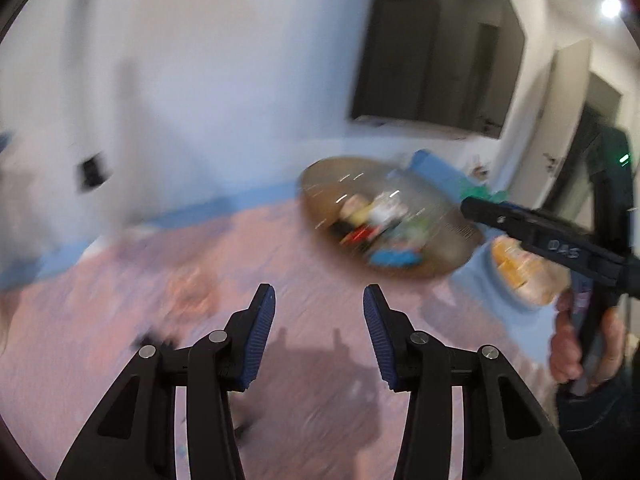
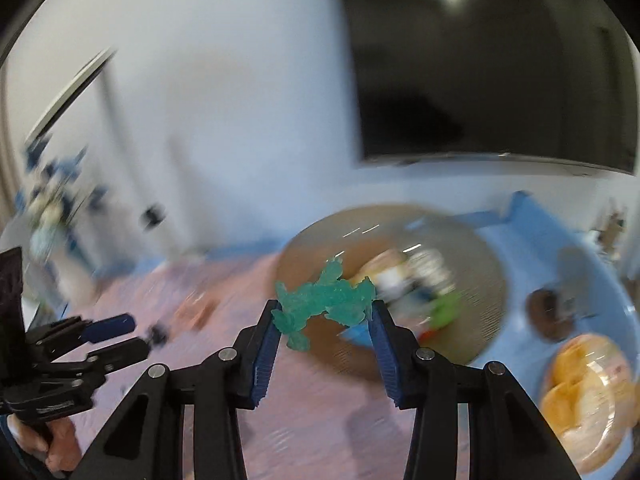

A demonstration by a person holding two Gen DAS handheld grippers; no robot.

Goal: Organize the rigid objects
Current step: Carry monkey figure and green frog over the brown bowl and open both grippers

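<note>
Left gripper (image 1: 319, 300): nearest the left wrist camera; jaws stand wide apart with nothing between the blue pads, held above the pink table cover (image 1: 120, 340). In the right wrist view it shows at the left edge (image 2: 128, 336), fingers parted, with the person's hand under it.

Right gripper (image 2: 324, 312): fingers set fairly wide, closed on a green toy figure (image 2: 324, 300) that spans the gap between both blue pads near the tips. The figure is translucent teal with irregular limbs; it is lifted off the table and sits in line with the near rim of the bowl.

Right gripper, left wrist view: enters from the right edge (image 1: 466, 202) with its tip over the bowl's far right rim; a patch of green (image 1: 478, 192) shows at the tip. The right hand (image 1: 584, 344) grips its handle.

Table cover: pink, blurred by camera motion; small objects on it to the left cannot be identified.

Wide brown bowl (image 2: 480, 248): beyond the grippers on the table, holding mixed coloured items, among them green, red, white and blue pieces; blur prevents naming them.

Blue tray (image 2: 560, 240): to the right of the bowl, touching or just beside it; carries a clear container of orange-yellow pieces (image 2: 584, 392) and a dark round item (image 2: 548, 316).

Background: white wall with a dark screen (image 2: 480, 80) mounted above the bowl.
</note>
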